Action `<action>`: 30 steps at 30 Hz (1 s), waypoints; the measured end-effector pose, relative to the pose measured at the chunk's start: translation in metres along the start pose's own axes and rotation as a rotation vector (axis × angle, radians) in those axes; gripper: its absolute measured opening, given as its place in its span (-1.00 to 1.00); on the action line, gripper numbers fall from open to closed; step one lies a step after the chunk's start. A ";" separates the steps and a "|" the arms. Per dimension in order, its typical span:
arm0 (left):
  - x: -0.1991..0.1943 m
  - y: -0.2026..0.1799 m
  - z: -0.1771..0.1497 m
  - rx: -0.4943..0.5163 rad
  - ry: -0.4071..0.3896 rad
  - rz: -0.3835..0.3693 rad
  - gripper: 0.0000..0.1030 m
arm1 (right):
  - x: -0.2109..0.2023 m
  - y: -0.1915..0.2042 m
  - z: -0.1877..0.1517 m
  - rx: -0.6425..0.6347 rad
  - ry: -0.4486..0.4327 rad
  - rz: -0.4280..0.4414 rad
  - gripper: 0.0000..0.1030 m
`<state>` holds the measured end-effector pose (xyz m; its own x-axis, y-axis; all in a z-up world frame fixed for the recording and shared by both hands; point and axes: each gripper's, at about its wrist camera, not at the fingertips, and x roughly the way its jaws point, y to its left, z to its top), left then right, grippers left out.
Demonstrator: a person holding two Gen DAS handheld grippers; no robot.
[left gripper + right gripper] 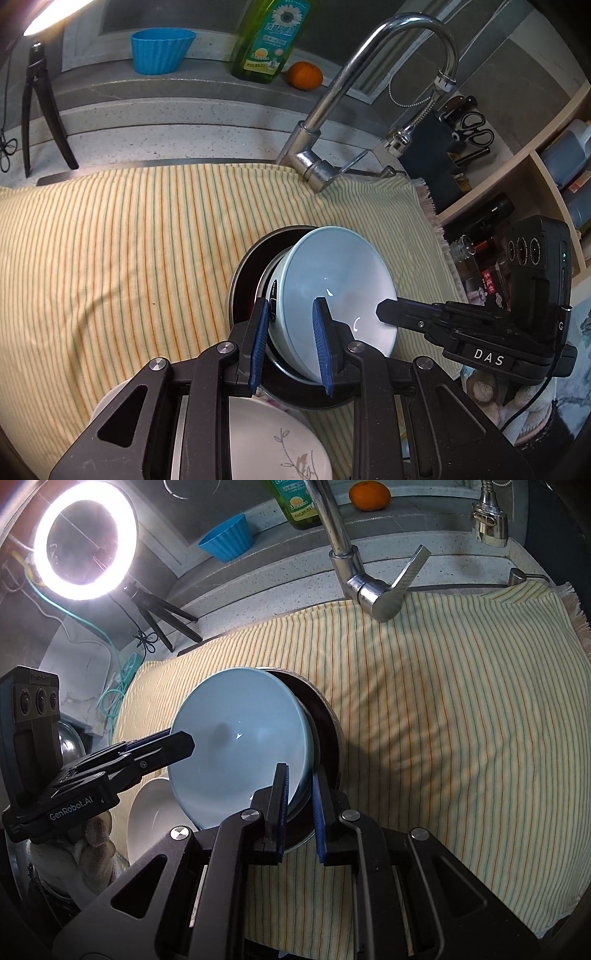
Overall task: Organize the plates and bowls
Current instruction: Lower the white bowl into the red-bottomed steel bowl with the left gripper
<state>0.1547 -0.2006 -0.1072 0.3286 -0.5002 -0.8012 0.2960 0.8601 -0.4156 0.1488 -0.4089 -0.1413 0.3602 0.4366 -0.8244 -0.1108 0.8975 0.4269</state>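
While both claws hold the light blue bowl (332, 280) tilted above the dark pan (243, 280), the sorting looks to be in its middle stretch. The left claw (290, 343) is clamped on the bowl's rim at about seven o'clock as its own camera sees it, one blue pad inside the bowl and one outside against the wall. The right claw (299, 808) is pinched almost together on the opposite edge of the same rim, at about five o'clock in its own view, with the thin wall caught between its pads. The bowl leans on its side, half nested in the pan, which sits on the striped cloth (129, 240) spread over the desk below the tap (369, 96).

As for what seems done: a white plate with a leaf pattern (280, 443) lies at six o'clock under the left claw, just beside the pan. In the right view a white dish (151, 812) shows at eight o'clock, just beside the bowl; I cannot tell whether it is that same plate.

What is left, by my reckoning, is to settle the blue bowl flat in its place and let go. The rest of the cloth shows no other dishes.
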 end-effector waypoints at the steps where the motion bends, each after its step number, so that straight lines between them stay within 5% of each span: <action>1: 0.001 0.000 0.000 0.003 0.005 0.005 -0.57 | 0.000 0.001 0.000 -0.003 0.002 -0.003 -0.76; 5: 0.000 0.000 -0.001 0.007 0.001 0.010 -0.57 | -0.001 0.002 0.000 -0.014 -0.008 -0.015 -0.74; 10: -0.008 -0.002 0.000 0.023 -0.015 0.010 -0.51 | -0.011 0.001 0.000 -0.006 -0.043 -0.012 -0.34; 12: -0.012 -0.001 0.000 0.019 -0.029 0.012 -0.49 | -0.016 -0.002 0.000 0.005 -0.063 -0.006 -0.04; 30: -0.012 0.037 -0.005 -0.072 -0.013 0.040 -0.50 | -0.023 -0.046 -0.023 0.165 -0.101 0.072 0.01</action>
<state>0.1573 -0.1625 -0.1149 0.3511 -0.4658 -0.8123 0.2173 0.8843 -0.4132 0.1243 -0.4588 -0.1503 0.4491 0.4834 -0.7514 0.0107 0.8380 0.5455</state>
